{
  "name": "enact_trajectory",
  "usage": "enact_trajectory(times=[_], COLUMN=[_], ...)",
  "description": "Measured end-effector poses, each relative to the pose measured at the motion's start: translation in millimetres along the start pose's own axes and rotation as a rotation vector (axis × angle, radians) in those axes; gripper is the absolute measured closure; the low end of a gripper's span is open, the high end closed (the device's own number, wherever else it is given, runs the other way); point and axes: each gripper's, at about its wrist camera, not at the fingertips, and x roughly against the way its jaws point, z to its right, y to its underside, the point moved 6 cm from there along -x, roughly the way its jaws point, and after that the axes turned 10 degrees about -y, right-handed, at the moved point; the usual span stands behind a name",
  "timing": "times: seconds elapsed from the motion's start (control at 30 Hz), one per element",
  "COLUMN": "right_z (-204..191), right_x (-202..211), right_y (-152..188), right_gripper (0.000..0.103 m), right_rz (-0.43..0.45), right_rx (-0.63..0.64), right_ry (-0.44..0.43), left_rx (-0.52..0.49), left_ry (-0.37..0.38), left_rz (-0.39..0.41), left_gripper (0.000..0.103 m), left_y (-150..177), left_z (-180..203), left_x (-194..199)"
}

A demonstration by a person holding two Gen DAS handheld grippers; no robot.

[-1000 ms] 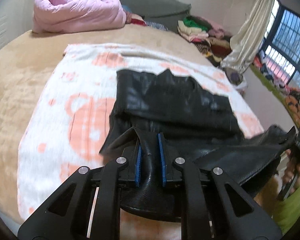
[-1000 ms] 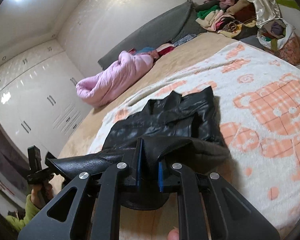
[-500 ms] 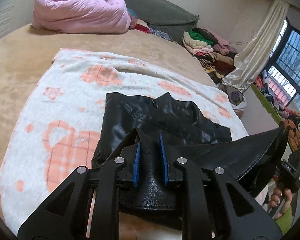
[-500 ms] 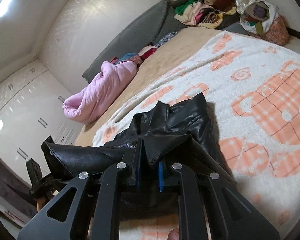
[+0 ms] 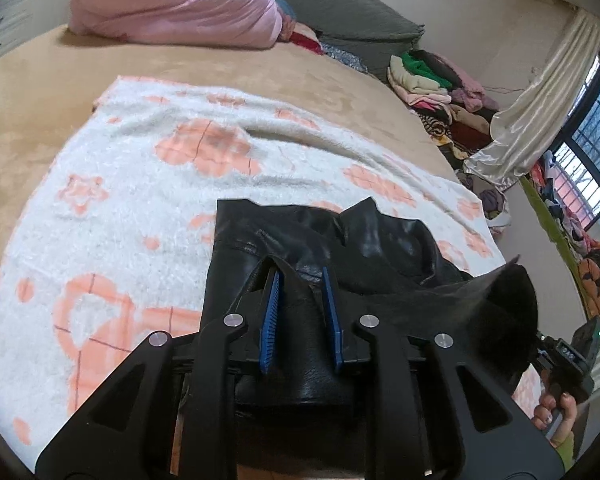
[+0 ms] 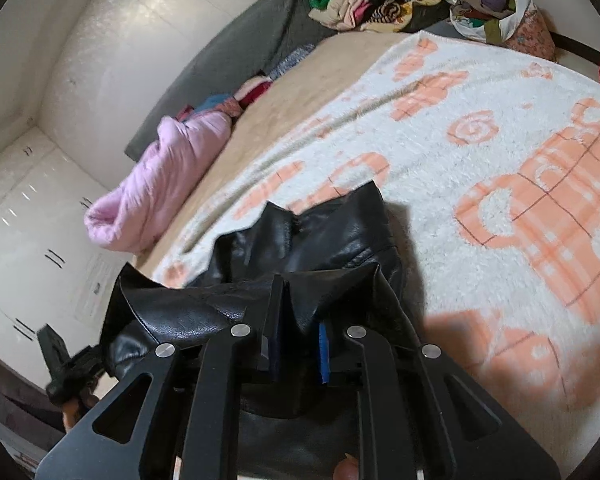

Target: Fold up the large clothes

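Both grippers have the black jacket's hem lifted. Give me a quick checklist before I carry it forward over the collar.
1. Left gripper pinching the jacket: ok.
2. Right gripper pinching the jacket: ok.
3. Lifted edge taut between the grippers: ok, slight sag.
4. Collar lying flat on the blanket: not ok, it stands up.
5. Sleeves tucked in: cannot tell.
6. Blanket bare beyond the collar: ok.

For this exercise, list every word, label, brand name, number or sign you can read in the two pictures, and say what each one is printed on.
None can be read.
White sheet on the wardrobe door: print too small and blurred.
Black leather jacket, each claw, patterned blanket: no lettering visible.
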Motion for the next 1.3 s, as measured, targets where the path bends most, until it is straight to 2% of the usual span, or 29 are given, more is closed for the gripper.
enact_trajectory(times=[0.2, 0.33, 0.4, 0.53, 0.7, 0.73, 0.8, 0.83, 0.9, 0.97, 1.03, 1.1, 1.2, 1.3], right_z=[18.0, 22.3, 21.5, 11.6, 0.6, -0.9, -5.0, -6.1, -8.8, -13.0, -16.7, -19.3, -22.3, -19.6], right_x=[-19.1, -19.3, -17.8, -11.7, 1.5, 4.7, 14.1, 16.4, 22.6, 24.5, 20.6, 11.0, -14.1, -37.9], right_y=[6.1, 6.6, 6.2, 6.1, 2.0, 1.3, -1.2, -1.9, -4.2, -5.0, -3.3, 0.5, 3.1, 2.6], right_gripper=[0.089, 0.087, 0.083, 0.054, 0.04, 0.034, 0.031, 0.025, 0.023, 0.023, 0.023, 0.023, 0.023, 0.025], right_rz=[-0.008, -0.006, -0.006, 0.007, 0.056, 0.066, 0.102, 0.112, 0.141, 0.147, 0.129, 0.092, 0.012, -0.05], right_rx=[0.008, -0.004, -0.011, 0.006, 0.073, 0.085, 0.112, 0.123, 0.163, 0.23, 0.313, 0.382, 0.51, 0.568], right_ry=[0.005, -0.024, -0.05, -0.12, -0.099, -0.092, -0.086, -0.081, -0.048, 0.008, 0.1, 0.16, 0.268, 0.305], left_rx=[-0.012, -0.035, -0.039, -0.043, -0.037, -0.04, -0.044, -0.045, -0.049, -0.06, -0.085, -0.118, -0.182, -0.245], left_ry=[-0.006, -0.001, -0.008, -0.019, -0.035, -0.043, -0.062, -0.074, -0.099, -0.11, -0.139, -0.157, -0.185, -0.199], left_rz=[-0.02, 0.01, 0.036, 0.079, 0.12, 0.13, 0.155, 0.166, 0.183, 0.18, 0.157, 0.111, 0.045, 0.008], left_gripper=[0.087, 0.084, 0.08, 0.077, 0.076, 0.074, 0.07, 0.069, 0.068, 0.061, 0.058, 0.057, 0.048, 0.045], left_y=[3.1, 0.6, -1.3, -5.3, -11.2, -12.1, -13.9, -14.7, -16.4, -15.9, -11.2, -3.8, 8.8, 18.4], left_z=[-3.1, 0.1, -0.2, -2.2, -6.0, -6.5, -9.2, -10.5, -14.3, -16.0, -17.3, -16.3, -11.8, -2.9], left_x=[-13.9, -9.8, -7.3, 0.2, 12.0, 14.7, 21.7, 24.7, 30.2, 29.7, 21.9, 9.1, -12.2, -30.7])
